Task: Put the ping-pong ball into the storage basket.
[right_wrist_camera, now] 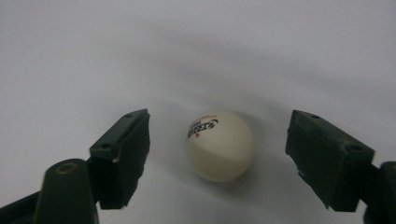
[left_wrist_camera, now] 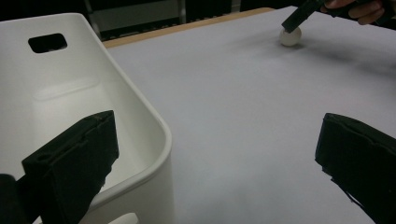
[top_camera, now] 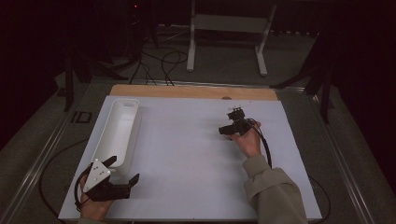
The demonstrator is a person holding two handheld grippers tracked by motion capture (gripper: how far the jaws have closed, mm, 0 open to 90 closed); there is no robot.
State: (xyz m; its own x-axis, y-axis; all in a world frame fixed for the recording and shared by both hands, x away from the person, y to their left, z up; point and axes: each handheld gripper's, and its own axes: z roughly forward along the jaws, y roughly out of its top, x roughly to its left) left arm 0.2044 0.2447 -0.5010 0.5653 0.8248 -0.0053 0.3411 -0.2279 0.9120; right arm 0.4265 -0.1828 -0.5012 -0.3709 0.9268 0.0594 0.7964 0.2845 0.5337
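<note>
1. Spanning the whole scene, the desk [top_camera: 187,154] lies under a plain white sheet, with a wooden edge showing at its far side.
2. Lying lengthwise along the desk's left side, a long white bin [top_camera: 119,130] with a handle slot in its far wall stands empty.
3. Hovering at the bin's near end, the left hand-held gripper [top_camera: 123,170] has its jaws spread wide, nothing between them; one jaw hangs over the bin's near end, the other over bare sheet.
4. Reaching across the far right of the desk, the right hand-held gripper [right_wrist_camera: 217,158] is tipped down over the ball, its jaws partly spread and standing either side of it, apart from its surface.
5. Resting on the sheet between those jaws, the table-tennis ball [right_wrist_camera: 219,145] is off-white and matt, with a small black-and-red printed mark on its upper left.
6. Judging by its look, the ball is very light, hollow and thin-shelled, smooth enough to squirt or roll away; the pads should close gently across its widest middle.
</note>
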